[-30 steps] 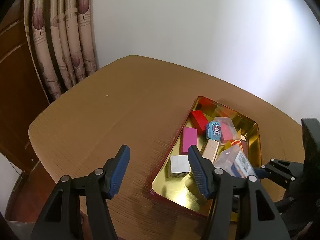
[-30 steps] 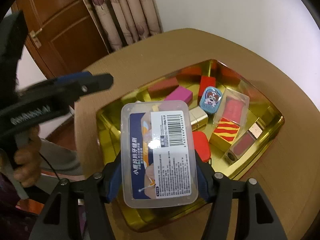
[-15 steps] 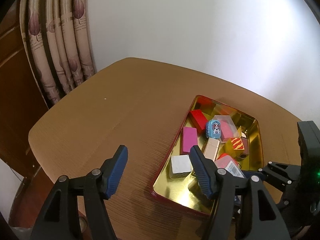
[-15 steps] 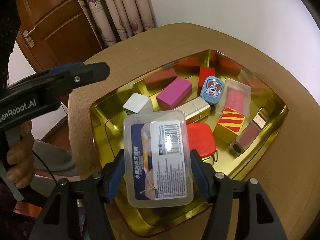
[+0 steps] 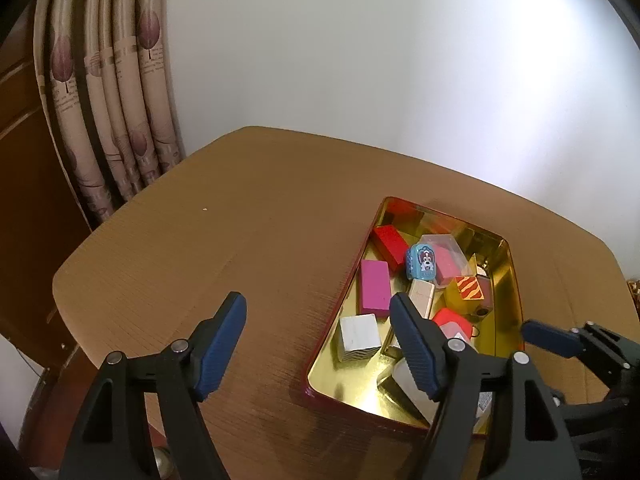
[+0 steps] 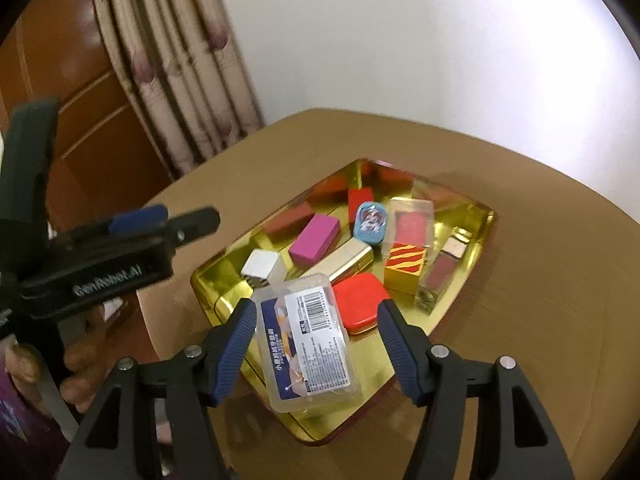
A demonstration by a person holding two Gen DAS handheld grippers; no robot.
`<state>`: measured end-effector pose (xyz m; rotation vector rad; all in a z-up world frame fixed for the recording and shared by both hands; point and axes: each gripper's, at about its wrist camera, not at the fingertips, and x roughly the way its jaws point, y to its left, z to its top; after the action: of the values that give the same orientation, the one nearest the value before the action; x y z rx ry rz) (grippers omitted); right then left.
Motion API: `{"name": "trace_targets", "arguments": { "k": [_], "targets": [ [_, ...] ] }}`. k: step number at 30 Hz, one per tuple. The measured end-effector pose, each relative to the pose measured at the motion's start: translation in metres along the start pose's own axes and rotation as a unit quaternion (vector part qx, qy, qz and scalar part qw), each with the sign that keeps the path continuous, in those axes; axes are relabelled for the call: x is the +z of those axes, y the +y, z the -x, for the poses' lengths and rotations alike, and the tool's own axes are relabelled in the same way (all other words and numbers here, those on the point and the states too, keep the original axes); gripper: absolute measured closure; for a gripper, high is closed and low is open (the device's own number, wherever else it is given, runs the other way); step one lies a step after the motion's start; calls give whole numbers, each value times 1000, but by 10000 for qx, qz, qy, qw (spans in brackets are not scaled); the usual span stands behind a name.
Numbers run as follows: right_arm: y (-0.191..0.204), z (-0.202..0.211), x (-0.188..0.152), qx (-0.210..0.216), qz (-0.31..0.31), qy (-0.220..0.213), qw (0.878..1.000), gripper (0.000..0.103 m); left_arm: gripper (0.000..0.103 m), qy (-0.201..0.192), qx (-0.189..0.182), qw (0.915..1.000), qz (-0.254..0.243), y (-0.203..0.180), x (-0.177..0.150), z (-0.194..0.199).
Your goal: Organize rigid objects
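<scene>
Gold metal lines the shallow tray (image 6: 478, 240), which has a red outer rim and sits on the brown bench (image 5: 248, 240) toward the side nearer the white wall (image 5: 360, 60). Inside it lie a magenta block (image 6: 315, 237), a dark red block (image 5: 390, 241), a white block (image 6: 261, 263), a blue tin with a cartoon dog (image 6: 370, 222), a cream-gold case (image 6: 347, 261), a yellow block with red stripes (image 6: 405, 267), a flat red box (image 6: 360, 306), and a clear box holding something pink (image 6: 412, 224). They crowd the far and middle parts of the tray, several touching.

A clear plastic box with a barcode label (image 6: 310, 340) lies tilted at the tray's near corner, its lower end riding over the near rim. The right hand-held gripper (image 6: 316, 340) straddles this box with jaws apart; a visible gap shows on the right side, and the left pad sits close beside the box without clamping it.

The left hand-held gripper (image 5: 318, 344) hangs over the bench at the tray's left edge, jaws spread wide and holding nothing; its right pad overlaps the tray's near interior in view.

Bare bench surface stretches to the left of the tray out to the rounded edge, beyond which stand a patterned curtain (image 5: 116, 120) and a wooden door (image 6: 80, 100). To the tray's right a narrower strip of bench runs to the edge.
</scene>
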<state>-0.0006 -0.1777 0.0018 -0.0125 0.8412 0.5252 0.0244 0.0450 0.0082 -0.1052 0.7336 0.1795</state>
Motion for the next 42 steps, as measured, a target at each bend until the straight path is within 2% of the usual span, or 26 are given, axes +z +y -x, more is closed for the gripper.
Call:
{"name": "trace_targets", "arguments": {
  "k": [3,5,9,12,15,20,27,32,42],
  "targets": [
    [2,5,-2,-414,-55,-174,9990,36,33,-58,-10,9999,-143,-4,-1,3],
    [1,9,-4,-526,-233,-265,9980,36,31,-101,-23,9996,-262,-7,-2,6],
    [1,13,-7,-988,-445,-355,9935,36,28,-182,-188,9984,-498,-15,-4,15],
    [6,24,-13,-1124,-509,-512,9910,36,23,-161,-326,9969,-693,-22,-7,19],
    [11,37,-17,-1466,-630,-710,9846,36,22,-162,-419,9953,-860,-28,-11,23],
    [20,49,-19,-2031,-772,-787,9729,35,22,-88,-520,9941,-944,-31,-15,23],
    [31,66,-21,-2256,-741,-941,9668,34,21,36,-606,9925,-1057,-34,-21,19],
    [32,81,-19,-2421,-776,-1140,9604,34,18,83,-711,9932,-922,-32,-22,17],
    [44,90,-17,-2545,-627,-1191,9577,34,17,18,-695,9945,-780,-29,-21,19]
  ]
}}
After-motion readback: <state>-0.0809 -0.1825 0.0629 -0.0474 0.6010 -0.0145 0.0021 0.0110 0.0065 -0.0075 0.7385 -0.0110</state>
